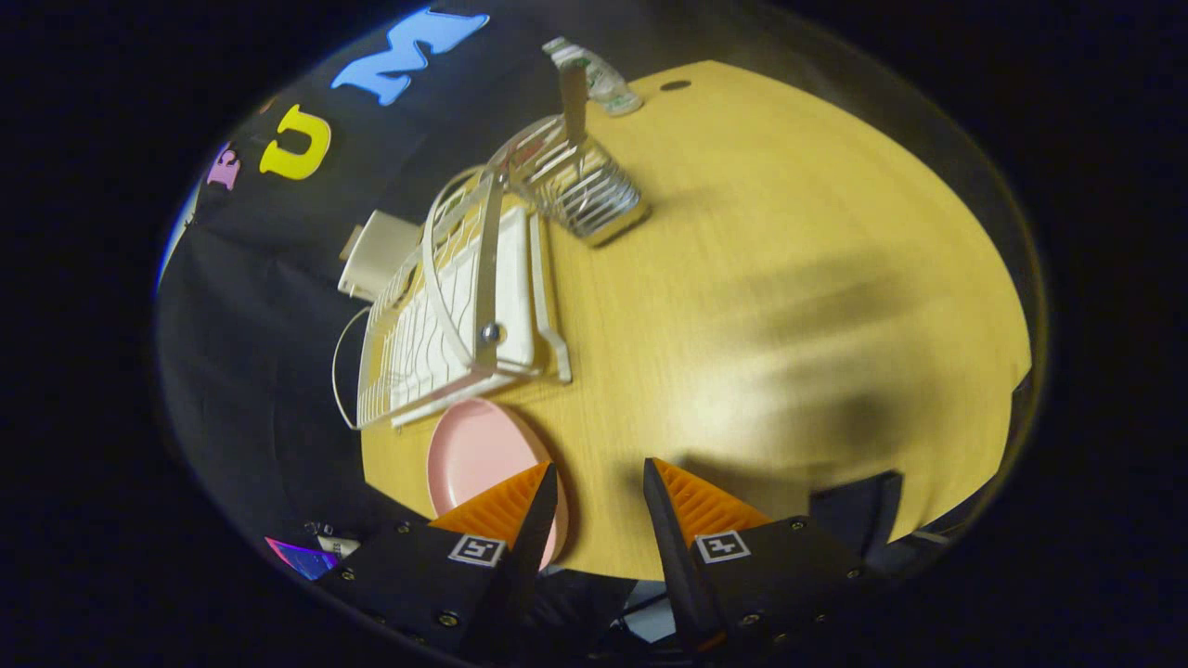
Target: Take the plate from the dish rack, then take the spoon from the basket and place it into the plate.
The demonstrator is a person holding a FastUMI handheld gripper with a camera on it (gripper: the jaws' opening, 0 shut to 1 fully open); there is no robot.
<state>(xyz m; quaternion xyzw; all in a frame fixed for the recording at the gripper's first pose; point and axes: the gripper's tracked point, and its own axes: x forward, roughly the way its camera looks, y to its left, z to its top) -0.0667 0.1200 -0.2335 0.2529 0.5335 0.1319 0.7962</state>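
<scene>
A pink plate (475, 455) lies flat on the wooden table (798, 306), just beyond my one finger and partly hidden behind it. Past the plate stands the white wire dish rack (455, 315) with a metal arched handle. Farther off, a wire basket (580, 190) holds a spoon (574, 97) whose handle sticks straight up. My gripper (600, 475) hovers over the table's near edge, open, with nothing between its fingers. The view is tilted and a little blurred.
A clear plastic bottle (599, 76) stands behind the basket near the table's far edge. A beige box (379, 252) with a white cable sits against the cloth wall beside the rack. Broad bare tabletop spreads beyond my other finger.
</scene>
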